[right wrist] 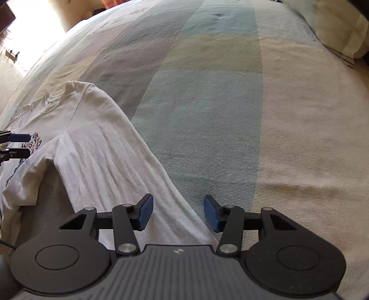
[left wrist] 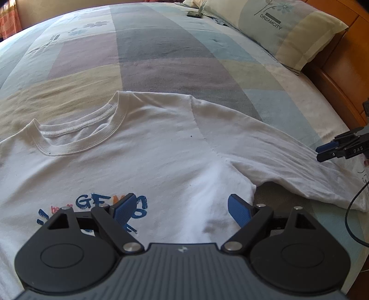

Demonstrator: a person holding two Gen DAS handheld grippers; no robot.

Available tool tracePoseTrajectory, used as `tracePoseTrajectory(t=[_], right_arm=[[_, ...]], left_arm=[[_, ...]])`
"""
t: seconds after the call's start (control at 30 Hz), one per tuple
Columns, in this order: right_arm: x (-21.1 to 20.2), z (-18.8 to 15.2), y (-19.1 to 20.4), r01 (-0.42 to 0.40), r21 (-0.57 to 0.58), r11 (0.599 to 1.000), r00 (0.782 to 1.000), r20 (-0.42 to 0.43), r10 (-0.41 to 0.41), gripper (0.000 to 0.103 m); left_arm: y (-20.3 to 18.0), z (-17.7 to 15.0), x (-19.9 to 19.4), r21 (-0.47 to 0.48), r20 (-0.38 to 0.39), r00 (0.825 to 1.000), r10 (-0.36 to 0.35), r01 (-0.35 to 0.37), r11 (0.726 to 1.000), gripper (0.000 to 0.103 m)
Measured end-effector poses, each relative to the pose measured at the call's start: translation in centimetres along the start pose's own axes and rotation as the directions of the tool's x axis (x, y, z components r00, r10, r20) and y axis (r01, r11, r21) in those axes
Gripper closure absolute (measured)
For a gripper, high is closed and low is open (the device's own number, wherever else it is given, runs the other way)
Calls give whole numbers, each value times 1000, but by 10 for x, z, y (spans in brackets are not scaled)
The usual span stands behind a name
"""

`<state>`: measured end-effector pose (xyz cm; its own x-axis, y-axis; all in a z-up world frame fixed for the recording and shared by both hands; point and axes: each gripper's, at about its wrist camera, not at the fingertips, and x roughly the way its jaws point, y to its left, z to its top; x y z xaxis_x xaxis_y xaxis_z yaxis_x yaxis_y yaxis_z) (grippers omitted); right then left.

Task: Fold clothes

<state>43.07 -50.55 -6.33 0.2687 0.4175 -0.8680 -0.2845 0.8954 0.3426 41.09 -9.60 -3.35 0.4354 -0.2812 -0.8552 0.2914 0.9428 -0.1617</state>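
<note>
A white T-shirt [left wrist: 150, 150] lies face up on the bed, collar [left wrist: 78, 129] toward the far side and a blue and orange print [left wrist: 92, 200] on the chest. My left gripper [left wrist: 182, 203] hovers open over the chest near the armpit, with nothing between its pads. The shirt's long sleeve [right wrist: 110, 166] stretches out to the right. My right gripper [right wrist: 178, 203] stands over the sleeve's end, jaws partly apart, the sleeve's edge lying beneath and between them; the pads do not press on it. From the left wrist, the right gripper [left wrist: 322, 152] appears at the far right edge.
The patchwork bedspread [right wrist: 230, 115] extends far beyond the shirt. A pillow [left wrist: 288, 30] rests at the head by the wooden bed frame [left wrist: 341, 76]. A small dark object [left wrist: 194, 14] lies near the pillow. A black cable [left wrist: 350, 219] hangs at the bed's right edge.
</note>
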Motion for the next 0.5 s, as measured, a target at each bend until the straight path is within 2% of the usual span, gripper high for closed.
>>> tracePoseTrajectory(t=[0.1,0.2,0.27,0.33,0.4,0.5], right_arm=[[2,13,-27,-159,43,986,983,-81,162,48],[11,24,-54,-308,167,937,935,-126,330,45],[22,32,-59,-379,210,901,902,-133,410,45],[32,36,-53,-426,200,882,879,-140,456,44],[32,35,-50,-445,172,879,869,-153,470,44],[27,12,-64,-476,231,849,839,-170,517,50]], left_arm=[[-5,-2,3,-4,-8,1000,-3,3,1000,17],[-13,-2,7,-11,-13,1000,-7,7,1000,17],[-18,-1,11,-14,-18,1000,-8,8,1000,17],[-25,0,13,1,-24,1000,-13,13,1000,17],[-29,2,13,31,-23,1000,-12,13,999,17],[-31,3,13,53,-23,1000,8,-7,999,17]])
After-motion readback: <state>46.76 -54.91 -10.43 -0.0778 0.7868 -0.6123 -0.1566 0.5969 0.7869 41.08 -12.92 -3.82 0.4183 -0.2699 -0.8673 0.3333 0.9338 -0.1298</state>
